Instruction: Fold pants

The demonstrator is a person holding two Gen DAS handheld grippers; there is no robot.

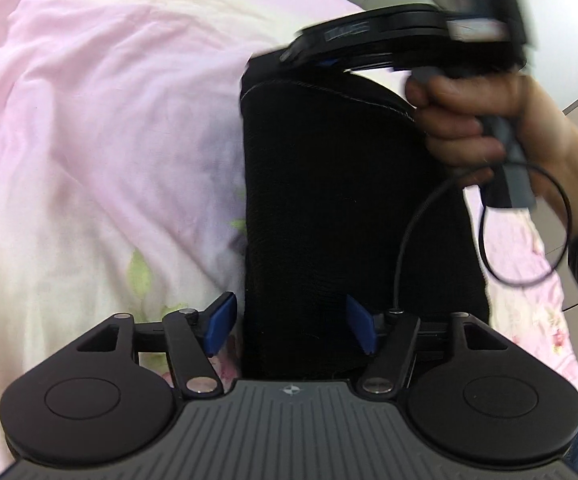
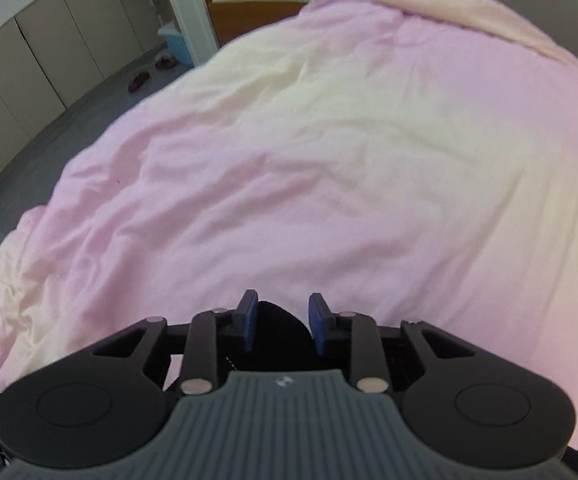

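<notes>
Black pants [image 1: 349, 200] lie as a long folded strip on the pink and cream bedcover [image 1: 109, 140], a stitched hem at the far end. My left gripper [image 1: 291, 322] is open at the near end. Its left pad hangs over the bedcover and its right pad over the cloth, straddling the pants' left edge. At the far end a hand [image 1: 469, 120] holds the other gripper, blurred, just above the hem. In the right wrist view my right gripper [image 2: 283, 320] has a rounded bunch of the pants [image 2: 281, 332] filling the narrow gap between its blue pads, touching both.
The bedcover [image 2: 329, 160] spreads wide beyond the right gripper. A black cable [image 1: 529, 240] loops below the hand. Past the bed's far edge are a grey floor with slippers [image 2: 139, 80], a blue bin [image 2: 177, 42], cupboards and a wooden desk [image 2: 257, 16] with bottles.
</notes>
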